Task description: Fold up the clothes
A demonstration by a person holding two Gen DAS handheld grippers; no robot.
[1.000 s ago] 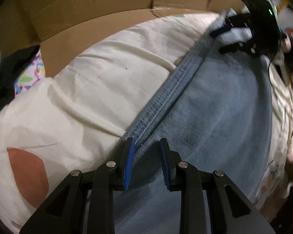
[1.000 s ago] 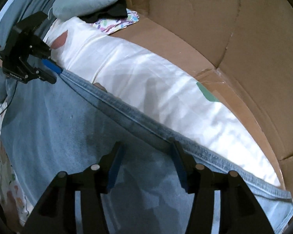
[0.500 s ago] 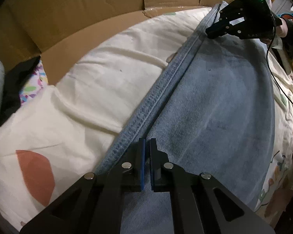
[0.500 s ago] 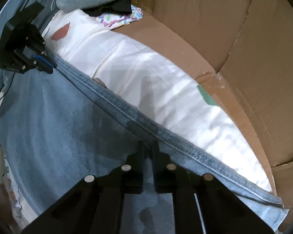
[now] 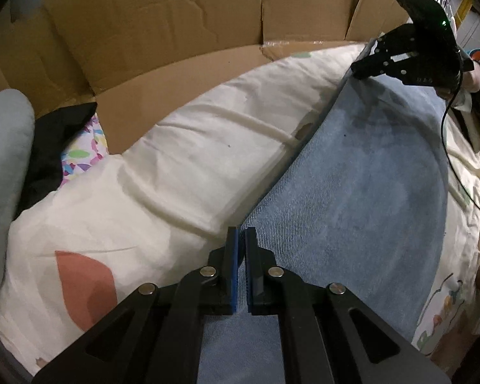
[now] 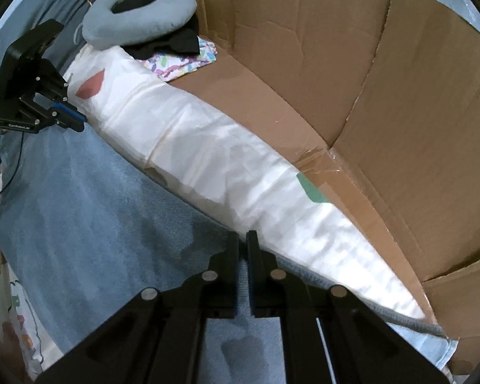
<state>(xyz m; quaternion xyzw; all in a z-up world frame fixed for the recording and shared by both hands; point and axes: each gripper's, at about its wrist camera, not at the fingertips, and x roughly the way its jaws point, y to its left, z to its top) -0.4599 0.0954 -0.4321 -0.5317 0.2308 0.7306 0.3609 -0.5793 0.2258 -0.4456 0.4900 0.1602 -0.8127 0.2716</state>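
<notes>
The cardboard box point(image 5: 176, 32) filled the upper part of both views, and below it the cream bed sheet point(image 5: 176, 160) ran across the middle of the frames. On the sheet lay the blue denim garment point(image 5: 368, 208), which took the lower right of the left wrist view and the lower left of the right wrist view. A grey neck pillow point(image 6: 137, 16) and some black and patterned clothes were in the upper left of the right wrist view, well apart from the denim. A second ago my two tools stood with the jaws apart over the long far edge of the denim; now both had closed. My left gripper point(image 5: 241, 240) was pinched on that edge at the lower centre of its view, and my right gripper point(image 6: 242, 243) was pinched on the same edge further along. I judged that the edge was now held at two points, so the next move could be to lift it and bring it over toward me for the fold.
</notes>
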